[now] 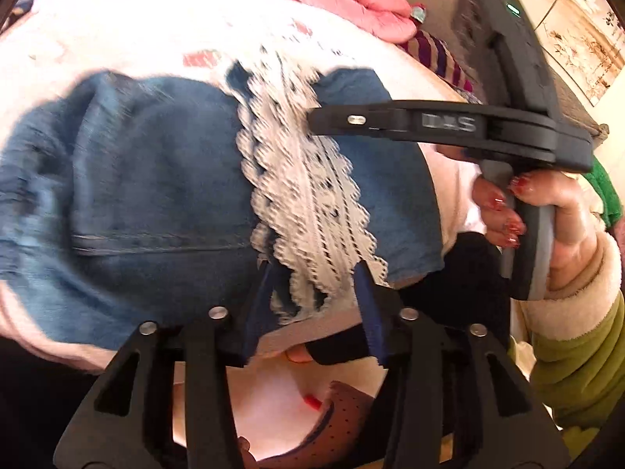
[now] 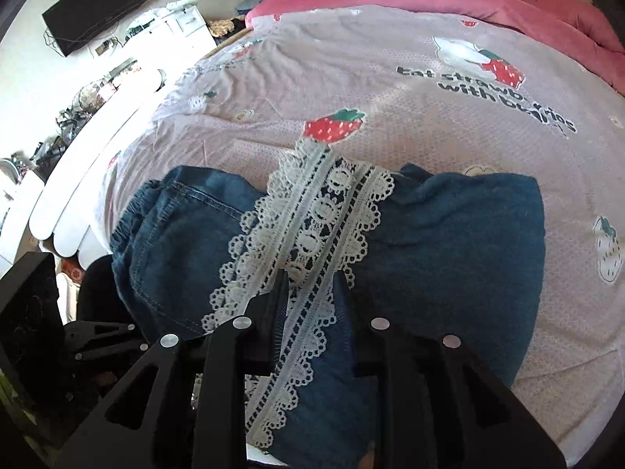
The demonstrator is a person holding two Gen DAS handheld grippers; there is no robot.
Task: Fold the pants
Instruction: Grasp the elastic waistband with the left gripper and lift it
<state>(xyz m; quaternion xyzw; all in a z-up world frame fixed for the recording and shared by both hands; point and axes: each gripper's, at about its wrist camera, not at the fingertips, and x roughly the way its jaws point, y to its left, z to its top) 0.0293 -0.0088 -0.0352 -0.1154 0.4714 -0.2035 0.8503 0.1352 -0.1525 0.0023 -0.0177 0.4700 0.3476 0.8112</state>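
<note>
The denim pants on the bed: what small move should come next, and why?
Probably lift both grippers away: the denim pants already lie folded on the bedsheet, and the left gripper and right gripper straddle the lace trim with jaws apart.

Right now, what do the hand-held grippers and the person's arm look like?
Both are matte black with silver rivets. The left hand-held gripper has blue finger pads; the right hand-held gripper has a grey handle, pale lettering and a green light. The hand shows red nails and a green sleeve with a cream cuff.

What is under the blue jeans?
The folded blue denim pants lie on a pale bedsheet printed with strawberries. A white lace strip runs across their top. Whatever sits directly beneath the denim is covered, so I cannot tell.
</note>
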